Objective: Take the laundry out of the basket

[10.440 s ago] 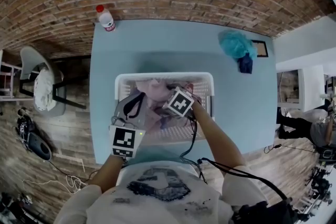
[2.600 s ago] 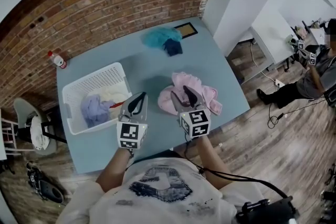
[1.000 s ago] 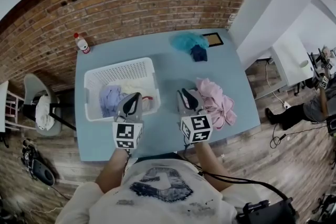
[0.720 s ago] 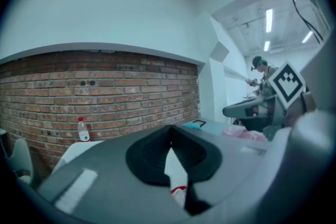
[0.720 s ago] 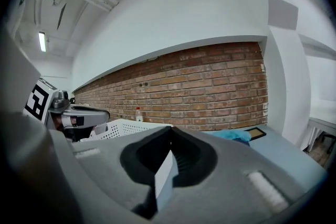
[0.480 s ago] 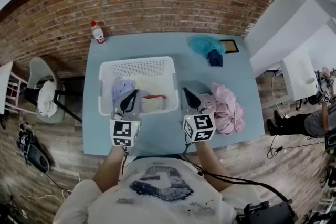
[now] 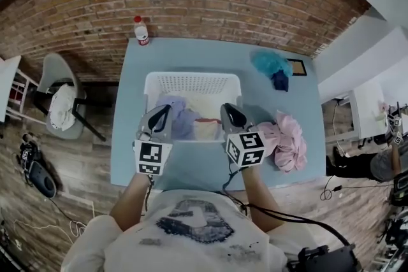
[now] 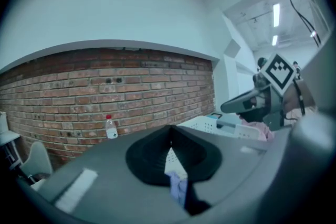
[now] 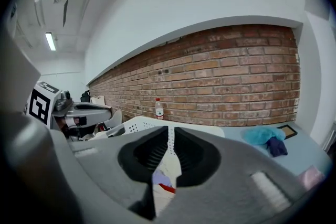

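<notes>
Laundry (image 7: 182, 116): a lavender piece and a cream piece with a red strip are lying inside the basket (image 7: 191, 81), with the lavender at 9 o'clock of the cream.
Basket: it is sitting mid-table with its long side facing the person, and both grippers are hanging over its near rim.
Left gripper (image 7: 164, 113): it is hovering at the basket's 7 o'clock above the lavender piece. Its jaws are pressing tip to tip and holding nothing.
Right gripper (image 7: 227, 109): it is hovering at the basket's 5 o'clock beside the cream piece. Its jaws are closed down to a sliver, with nothing between them.
Step in hand: the person is probably lining up to reach in for the next garment.
Doing it well: the jaws need spreading wide before dipping in. They should be aiming for a raised fold of one piece only, so the other is not coming along. The lift should be going straight up past the rim, so the light basket is not dragging.
Pink garment (image 7: 290, 144): it is lying out on the table (image 7: 210, 54) at the basket's 3 o'clock, so the next piece could be going beside it.
Further out: a teal cloth (image 7: 269, 62) is sitting at 1 o'clock and a bottle (image 7: 141, 30) is standing at 11 o'clock.
</notes>
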Motion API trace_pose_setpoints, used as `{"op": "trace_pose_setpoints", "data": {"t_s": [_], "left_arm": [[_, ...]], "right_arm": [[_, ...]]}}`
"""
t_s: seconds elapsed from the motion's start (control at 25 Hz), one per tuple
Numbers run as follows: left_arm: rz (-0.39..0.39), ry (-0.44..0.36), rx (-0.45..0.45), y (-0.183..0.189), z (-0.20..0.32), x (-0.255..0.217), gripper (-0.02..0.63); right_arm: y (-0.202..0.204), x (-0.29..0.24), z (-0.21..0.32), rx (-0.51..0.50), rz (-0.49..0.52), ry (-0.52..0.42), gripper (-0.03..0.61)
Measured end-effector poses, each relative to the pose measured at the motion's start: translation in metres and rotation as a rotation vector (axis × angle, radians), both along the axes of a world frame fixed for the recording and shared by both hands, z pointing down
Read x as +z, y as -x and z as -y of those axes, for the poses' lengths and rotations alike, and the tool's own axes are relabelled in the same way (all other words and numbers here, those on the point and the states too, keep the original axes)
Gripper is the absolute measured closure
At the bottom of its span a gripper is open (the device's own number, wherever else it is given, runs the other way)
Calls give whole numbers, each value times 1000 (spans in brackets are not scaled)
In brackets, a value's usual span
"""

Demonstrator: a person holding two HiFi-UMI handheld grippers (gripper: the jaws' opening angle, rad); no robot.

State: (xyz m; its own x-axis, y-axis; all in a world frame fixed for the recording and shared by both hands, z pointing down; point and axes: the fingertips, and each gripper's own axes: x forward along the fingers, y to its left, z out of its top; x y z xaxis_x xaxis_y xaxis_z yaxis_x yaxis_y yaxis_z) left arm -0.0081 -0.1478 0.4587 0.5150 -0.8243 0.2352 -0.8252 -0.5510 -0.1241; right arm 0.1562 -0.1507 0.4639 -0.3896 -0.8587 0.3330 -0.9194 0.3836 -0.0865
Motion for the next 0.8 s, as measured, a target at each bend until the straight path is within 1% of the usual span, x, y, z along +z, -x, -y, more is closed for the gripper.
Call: {"op": "trace_pose_setpoints", "data": {"t_s": [0.08,0.2,0.28,0.36,0.4,0.44,0.52,0.6,0.64,0.8], "left_arm": [[-1,6,-3,14,7,1,623],[1,22,-3,32,18,3,623],[-5,46,-1,42,26,6,623],[-18,65,3,50,34,8,623],[-23,69,7,53,38,8,623],[-26,70,9,56,41,9,623],[-30,71,13,62,46,12,623],[-36,75,17,68,51,15,623],[-39,78,19,71,54,17,623],[-51,87,7,85,69,23,623]], "right_arm": [[11,4,11,-20,0,42,513],[32,18,26,-75,-4,143,438],[49,31,34,-136,3,221,352],[69,43,41,-203,38,298,238],[78,48,44,-231,65,333,214],[87,53,46,-250,94,365,173],[100,61,53,-270,134,414,132],[110,70,59,-283,137,455,107],[115,75,62,-300,117,473,88],[136,101,69,-385,-1,522,52]]}}
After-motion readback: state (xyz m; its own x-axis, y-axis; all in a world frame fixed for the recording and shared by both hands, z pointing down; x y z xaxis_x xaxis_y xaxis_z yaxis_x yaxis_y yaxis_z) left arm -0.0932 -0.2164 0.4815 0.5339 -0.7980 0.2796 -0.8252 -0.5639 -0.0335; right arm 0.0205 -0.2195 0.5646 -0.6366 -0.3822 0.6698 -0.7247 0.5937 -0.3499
